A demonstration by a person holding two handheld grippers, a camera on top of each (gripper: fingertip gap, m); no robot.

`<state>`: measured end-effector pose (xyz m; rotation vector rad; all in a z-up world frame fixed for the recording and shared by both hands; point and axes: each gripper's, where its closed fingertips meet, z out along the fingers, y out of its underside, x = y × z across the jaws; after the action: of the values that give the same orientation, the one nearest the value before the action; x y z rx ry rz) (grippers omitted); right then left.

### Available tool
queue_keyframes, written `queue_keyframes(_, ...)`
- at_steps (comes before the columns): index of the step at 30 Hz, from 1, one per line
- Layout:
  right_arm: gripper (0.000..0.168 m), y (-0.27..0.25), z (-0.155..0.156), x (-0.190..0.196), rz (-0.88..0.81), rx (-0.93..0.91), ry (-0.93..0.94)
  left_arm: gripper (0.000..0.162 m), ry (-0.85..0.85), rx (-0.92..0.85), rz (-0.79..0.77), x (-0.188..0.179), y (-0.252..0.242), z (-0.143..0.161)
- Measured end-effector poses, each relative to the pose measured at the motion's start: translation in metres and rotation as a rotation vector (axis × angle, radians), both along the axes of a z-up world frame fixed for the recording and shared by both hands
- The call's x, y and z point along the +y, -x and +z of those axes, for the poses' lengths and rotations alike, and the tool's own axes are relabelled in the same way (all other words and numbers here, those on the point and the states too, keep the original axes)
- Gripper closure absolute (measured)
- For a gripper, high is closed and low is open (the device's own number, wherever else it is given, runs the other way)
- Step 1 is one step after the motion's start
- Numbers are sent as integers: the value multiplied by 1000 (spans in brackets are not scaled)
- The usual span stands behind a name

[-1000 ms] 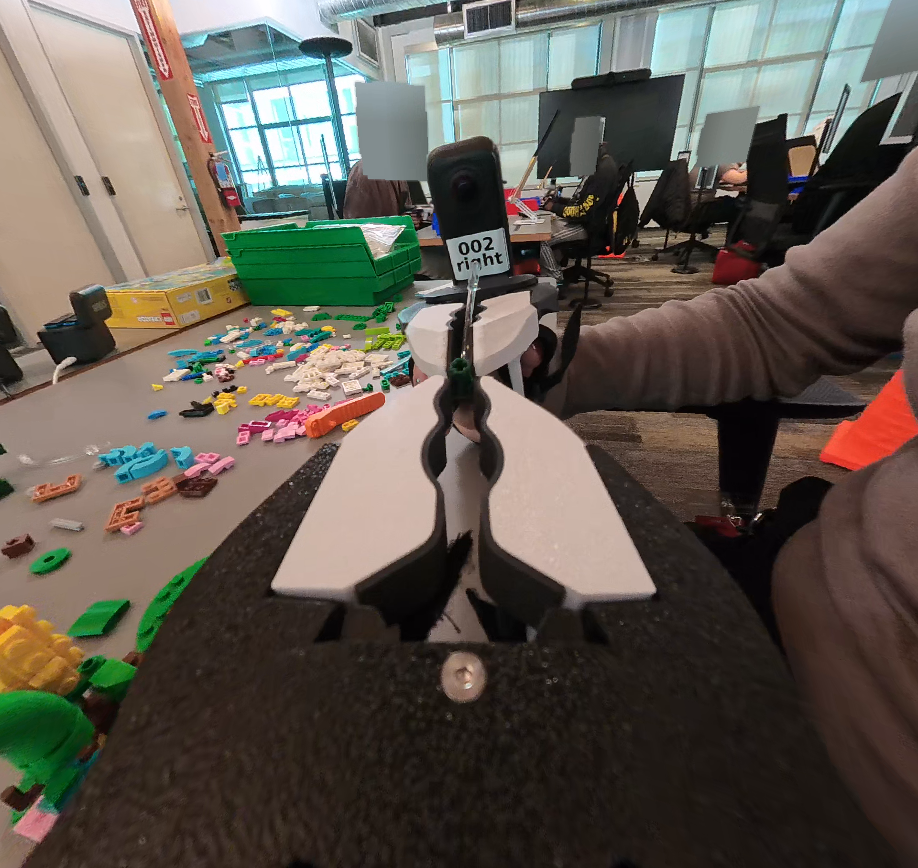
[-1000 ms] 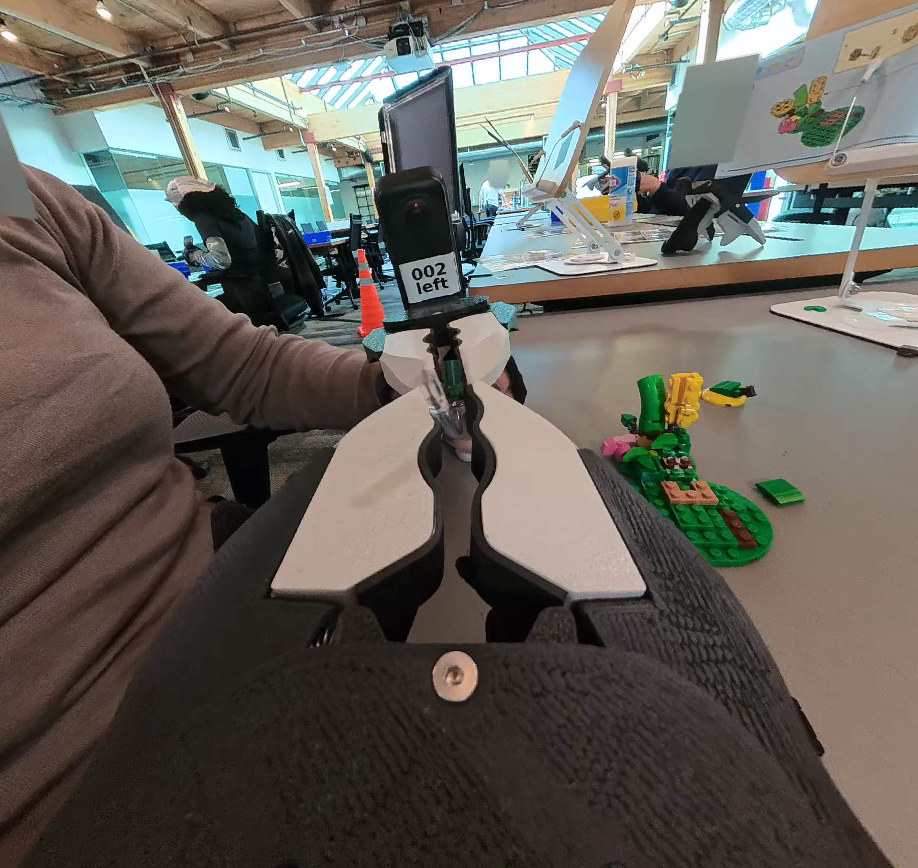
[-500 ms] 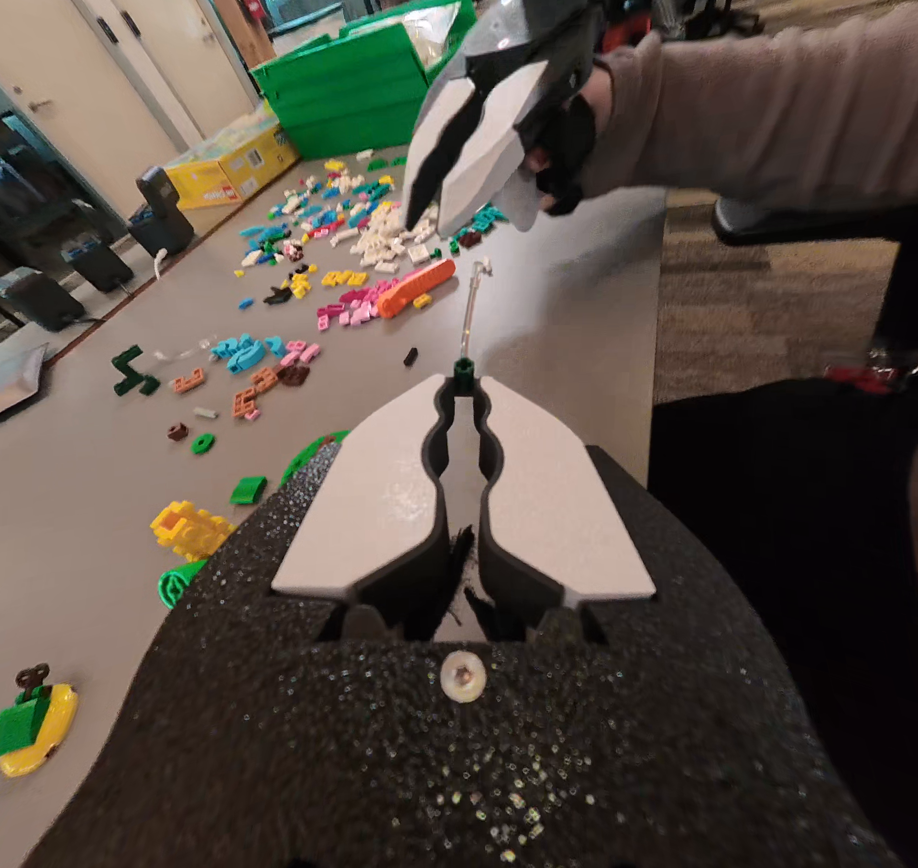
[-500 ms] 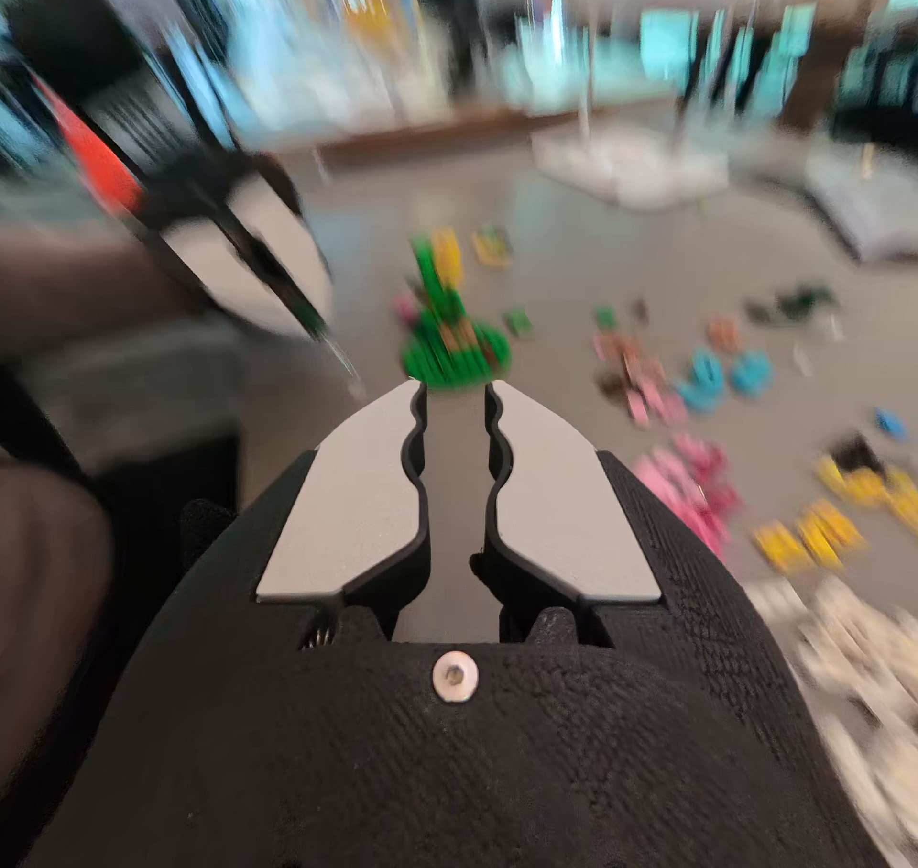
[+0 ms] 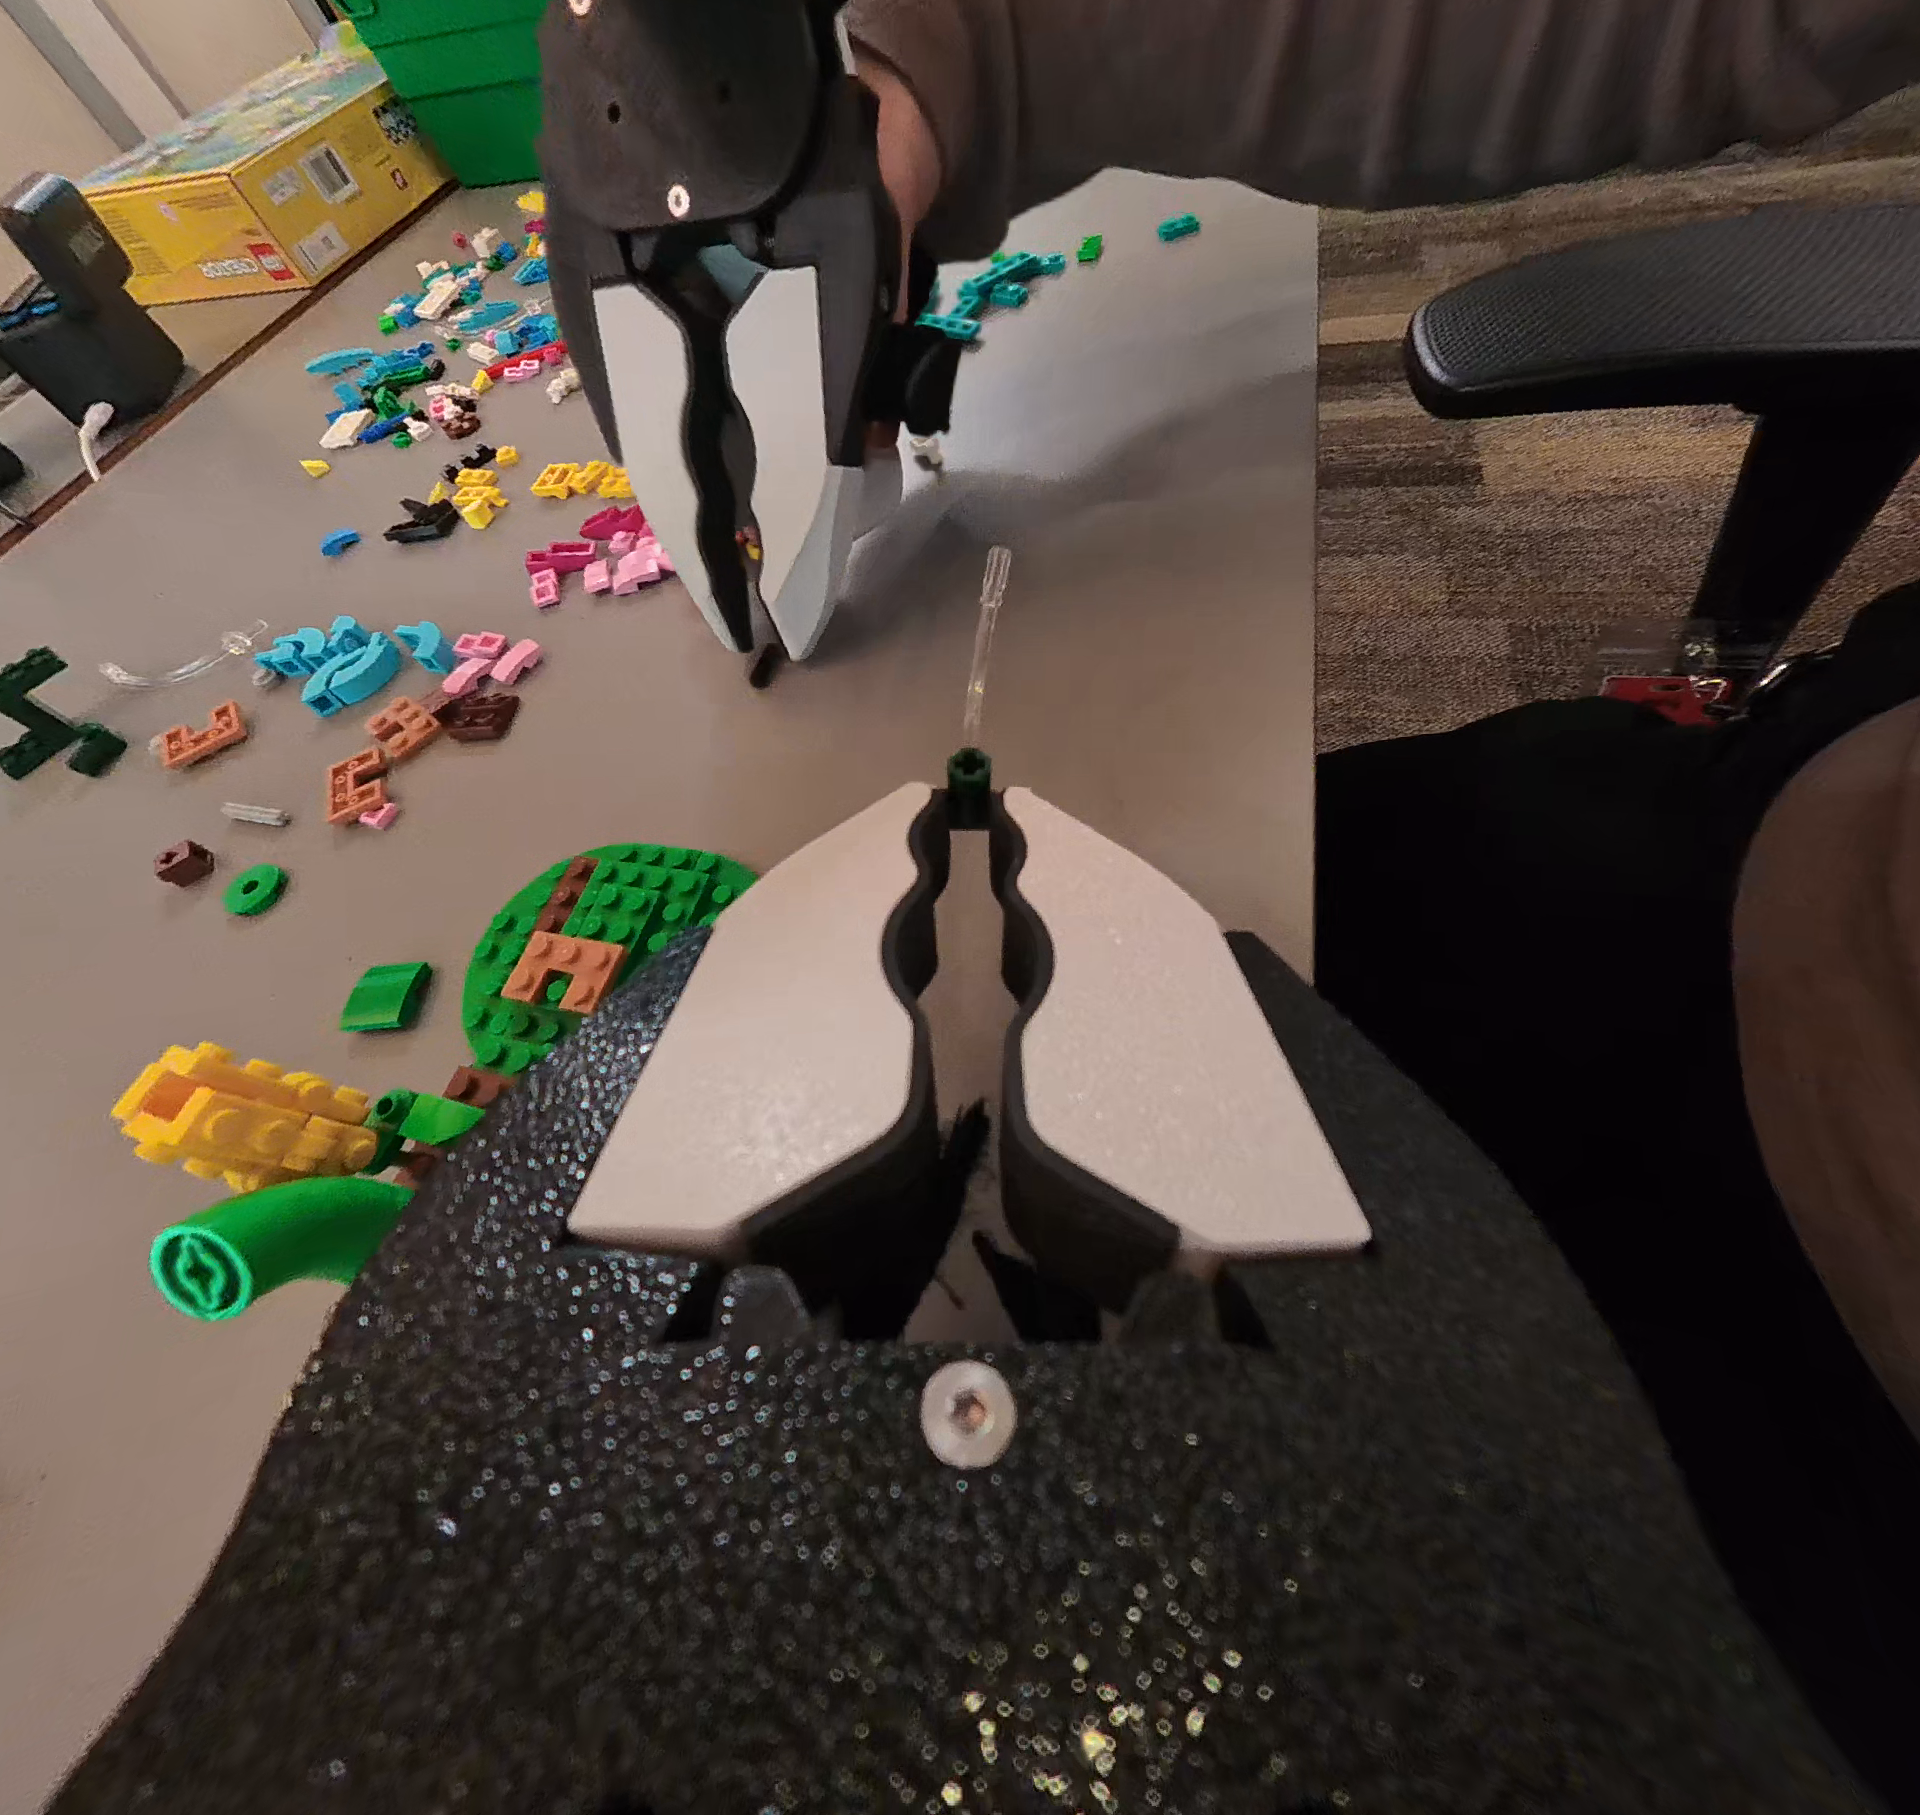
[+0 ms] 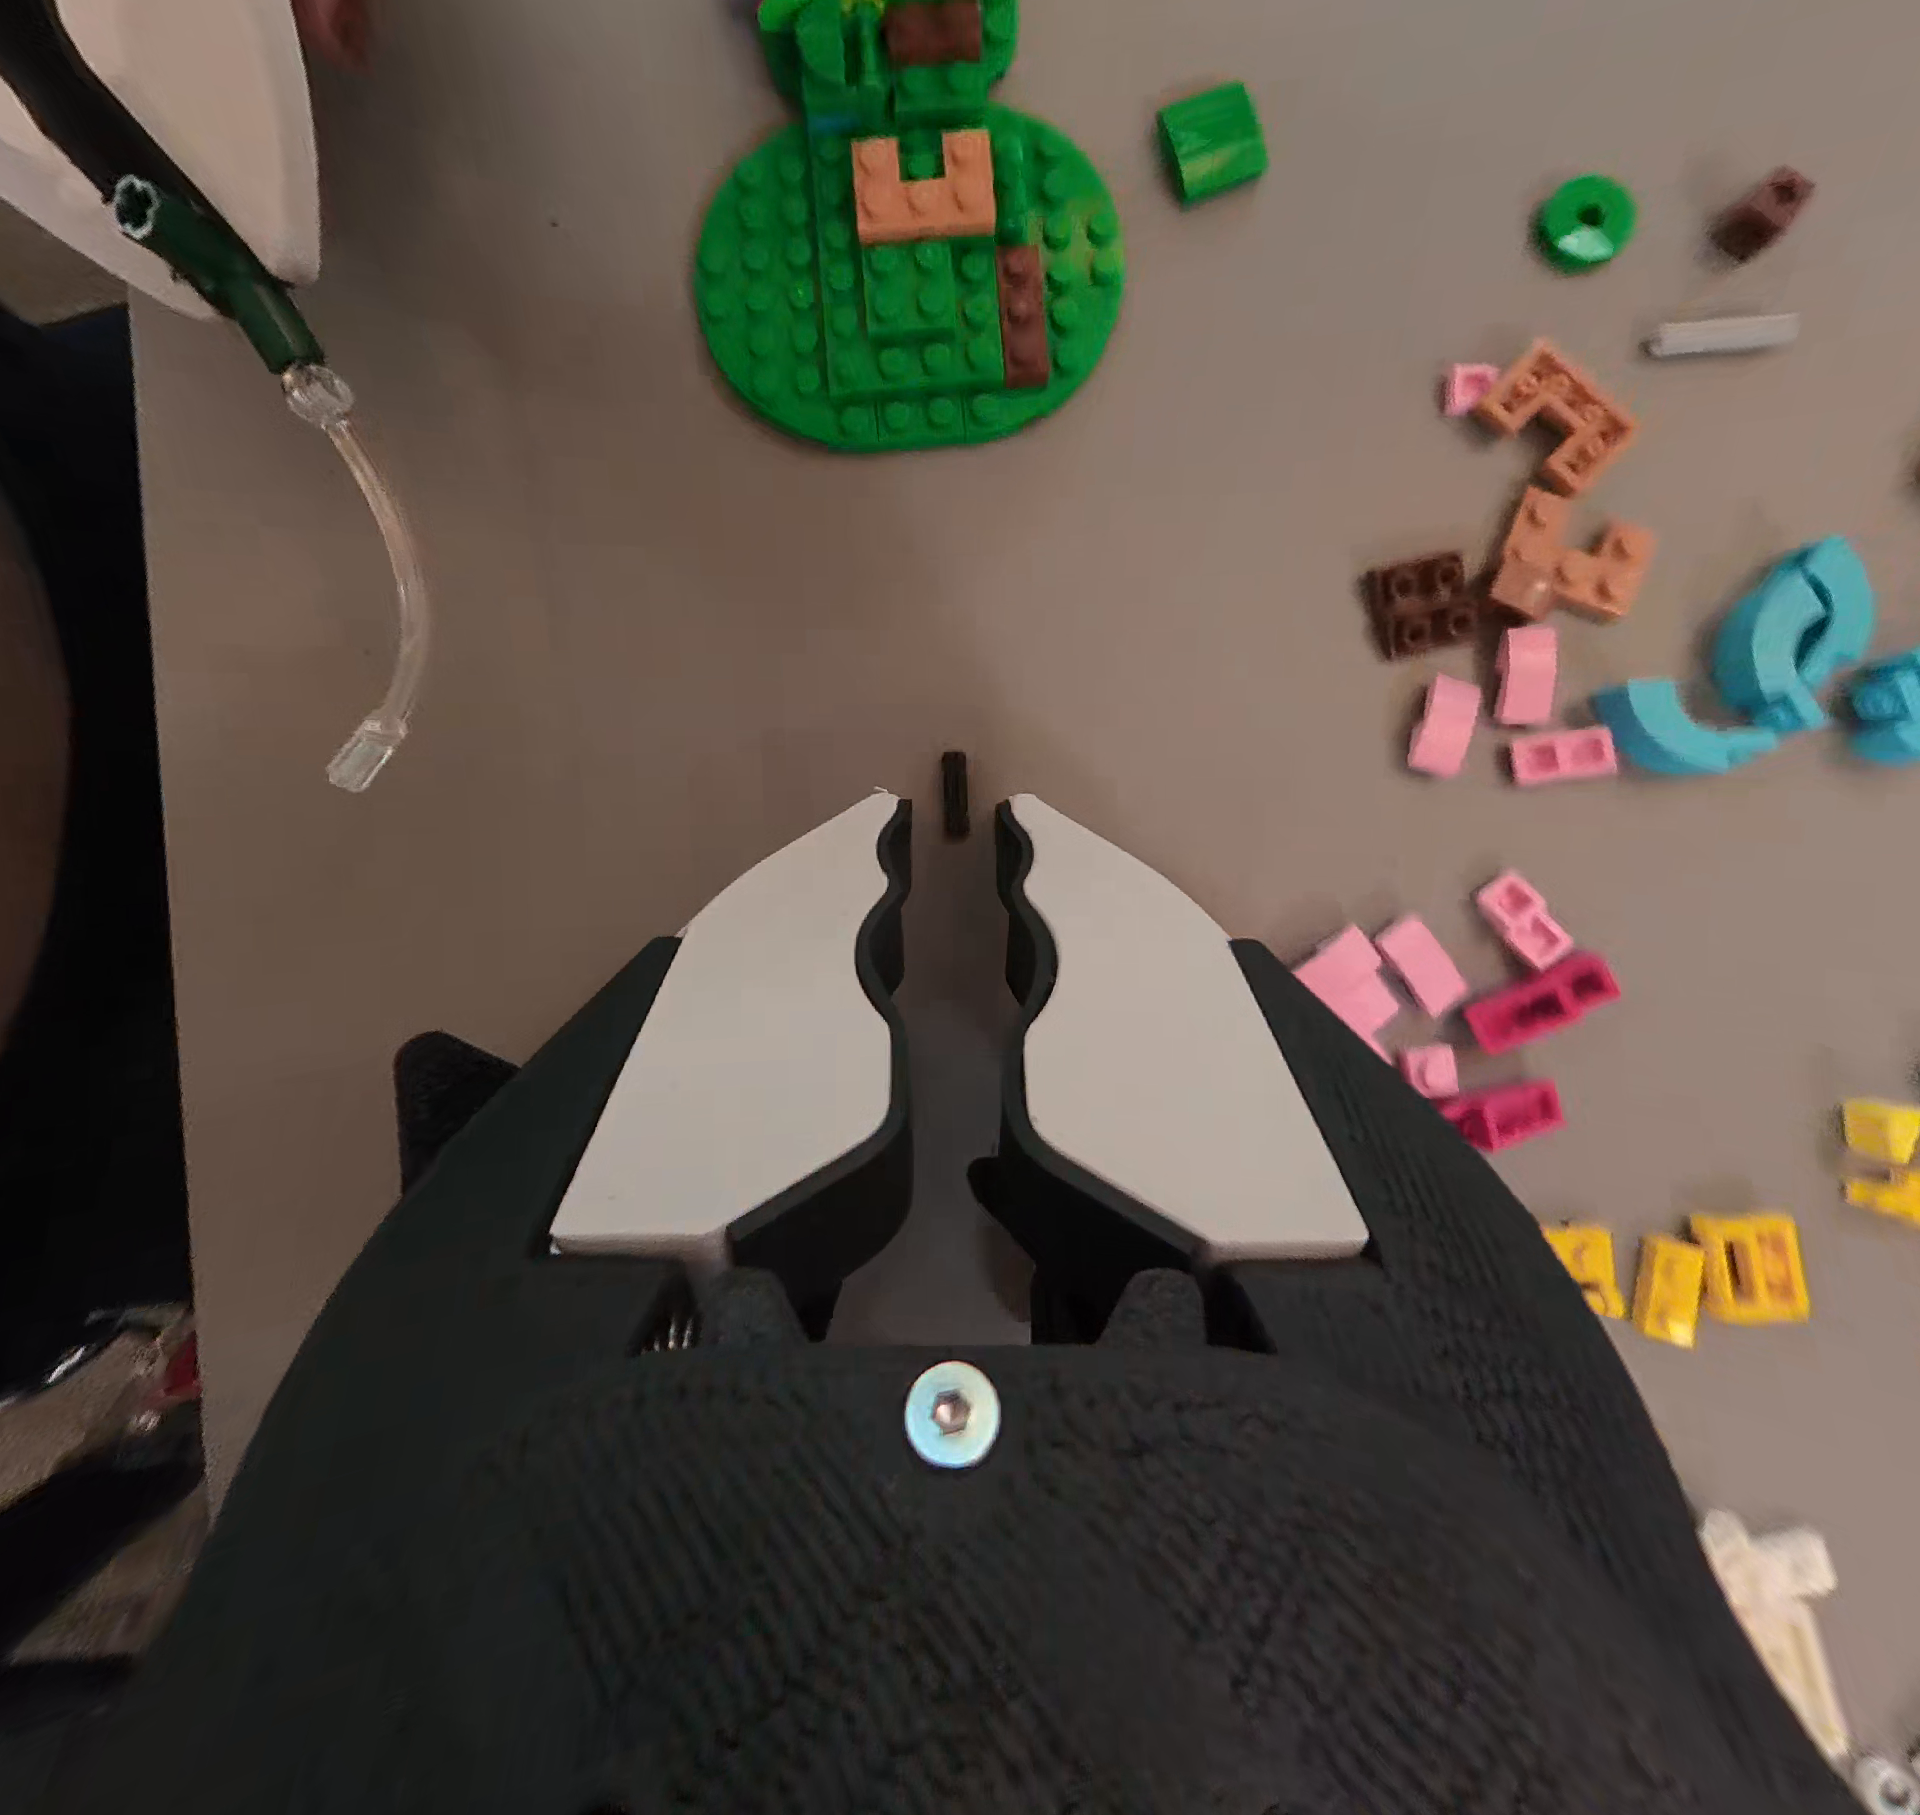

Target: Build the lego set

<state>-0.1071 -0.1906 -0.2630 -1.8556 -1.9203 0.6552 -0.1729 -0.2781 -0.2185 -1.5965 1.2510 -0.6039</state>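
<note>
Your left gripper pinches a green stem with clear rod. Your right gripper, parted, straddles a black pin; green base at 12 o'clock.

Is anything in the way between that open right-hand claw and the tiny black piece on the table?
Nothing visible. The right gripper is open, and the small black piece lies on bare grey table just ahead of its fingertips, lined up with the gap.
</note>
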Motion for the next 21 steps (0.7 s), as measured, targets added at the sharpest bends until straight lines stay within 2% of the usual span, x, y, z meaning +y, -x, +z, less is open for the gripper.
queue_keyframes(6,167,5,-3,-2,63,-92,-40,155,22,-19,15,4,4,1)
queue_keyframes(9,167,15,7,0,137,-62,-245,155,67,-40,65,10,7,5)
queue_keyframes(12,167,43,62,-10,205,178,-561,155,167,-53,137,13,11,18)
queue_keyframes(16,167,63,155,-56,286,611,-843,155,186,-135,122,-1,10,57)
queue_keyframes(18,167,62,181,-79,330,745,-910,155,186,-168,97,-10,9,73)
queue_keyframes(21,168,60,200,-105,396,829,-999,155,202,-224,42,-24,6,93)
